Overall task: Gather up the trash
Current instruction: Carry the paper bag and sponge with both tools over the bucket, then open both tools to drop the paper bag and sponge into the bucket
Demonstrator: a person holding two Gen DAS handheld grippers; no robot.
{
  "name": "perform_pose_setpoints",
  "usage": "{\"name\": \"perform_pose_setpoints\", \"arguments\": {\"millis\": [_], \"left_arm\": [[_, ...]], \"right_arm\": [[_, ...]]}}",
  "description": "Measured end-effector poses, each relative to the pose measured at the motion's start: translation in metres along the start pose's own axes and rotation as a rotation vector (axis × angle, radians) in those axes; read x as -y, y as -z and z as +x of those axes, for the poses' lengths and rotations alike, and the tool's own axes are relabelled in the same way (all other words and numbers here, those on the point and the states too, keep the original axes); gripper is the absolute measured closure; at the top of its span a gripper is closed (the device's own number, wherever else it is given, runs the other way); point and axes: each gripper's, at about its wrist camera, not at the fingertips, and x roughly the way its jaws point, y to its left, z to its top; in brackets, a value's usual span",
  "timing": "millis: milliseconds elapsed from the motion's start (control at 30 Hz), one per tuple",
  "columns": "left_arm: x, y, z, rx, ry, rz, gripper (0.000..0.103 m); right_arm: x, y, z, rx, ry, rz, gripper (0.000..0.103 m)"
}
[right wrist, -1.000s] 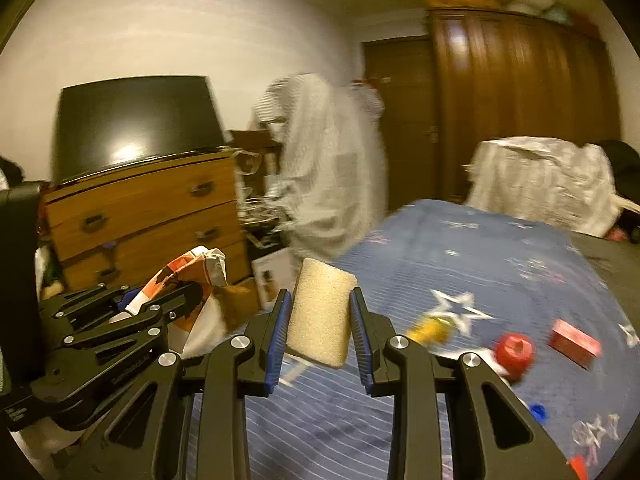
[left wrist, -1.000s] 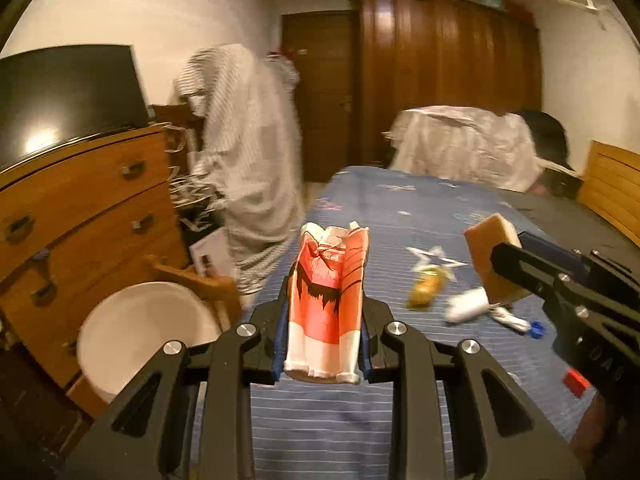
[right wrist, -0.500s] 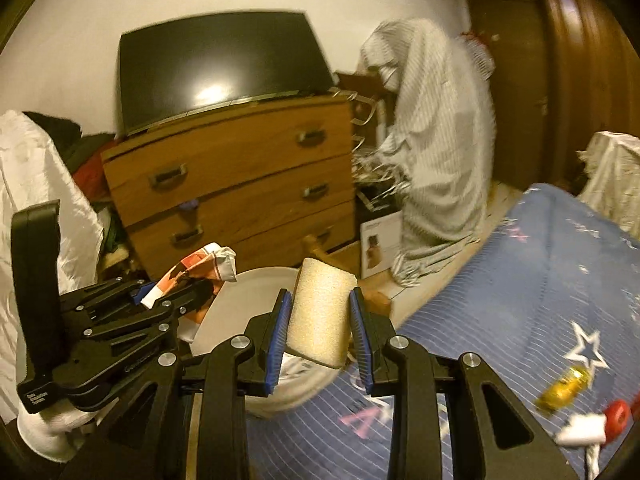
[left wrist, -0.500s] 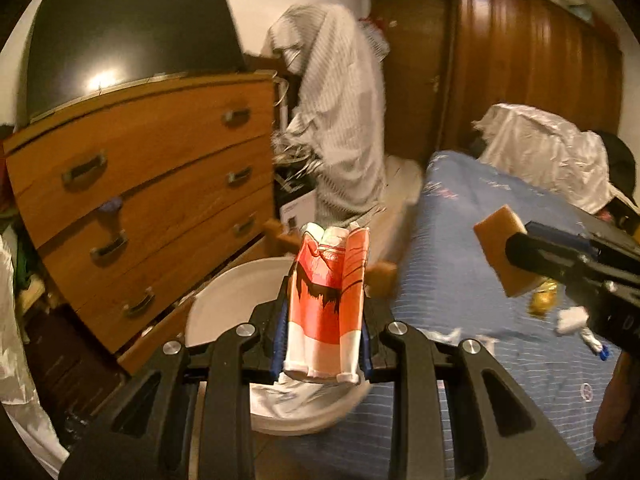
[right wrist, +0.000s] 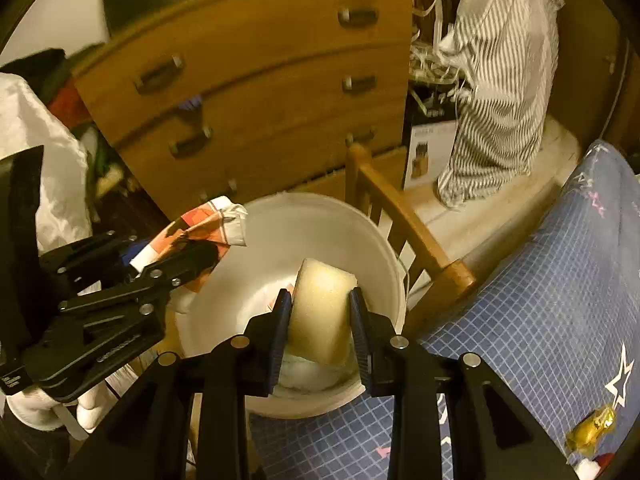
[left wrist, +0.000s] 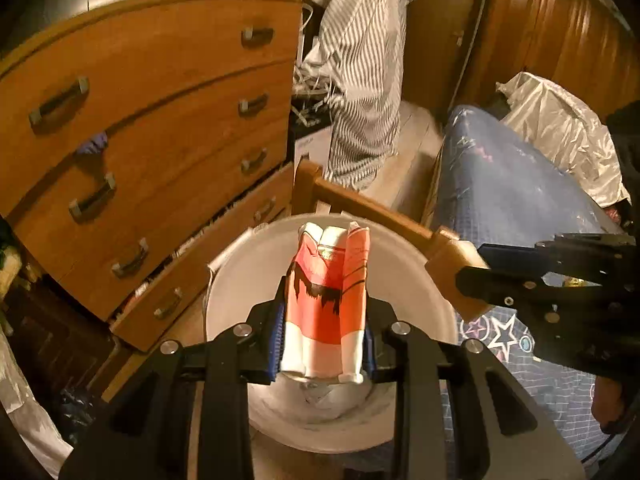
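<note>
Now both grippers had swung from the bed (right wrist: 560,300) to above the white bucket (left wrist: 400,264). The left gripper (left wrist: 324,320) clamped a red-and-white wrapper (left wrist: 328,300); the right gripper (right wrist: 320,312) clamped a sponge (right wrist: 320,308). Release was judged the next step.

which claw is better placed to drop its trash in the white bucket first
Probably the right. The right claw holds the sponge right over the white bucket opening. The left claw grips the orange wrapper, which in the right view sits out near the rim.
</note>
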Motion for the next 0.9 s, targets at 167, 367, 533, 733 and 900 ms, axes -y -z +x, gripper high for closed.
{"name": "perform_pose_setpoints", "arguments": {"millis": [167, 367, 533, 733, 900], "left_arm": [[-0.014, 0.005, 0.019, -0.042, -0.011, -0.012, 0.075], [-0.035, 0.006, 0.033, -0.071, -0.027, -0.038, 0.075], [-0.051, 0.007, 0.040, -0.083, -0.038, -0.059, 0.075], [-0.048, 0.007, 0.043, -0.088, -0.031, -0.052, 0.075], [-0.048, 0.007, 0.044, -0.086, -0.032, -0.057, 0.071]], "right_arm": [[0.002, -0.003, 0.030, -0.060, 0.006, -0.016, 0.072], [0.014, -0.004, 0.045, -0.074, 0.013, -0.023, 0.072], [0.037, -0.005, 0.046, -0.069, 0.013, 0.022, 0.072], [0.040, -0.006, 0.045, -0.066, 0.012, 0.018, 0.072], [0.042, -0.007, 0.045, -0.066, 0.010, 0.020, 0.072]]}}
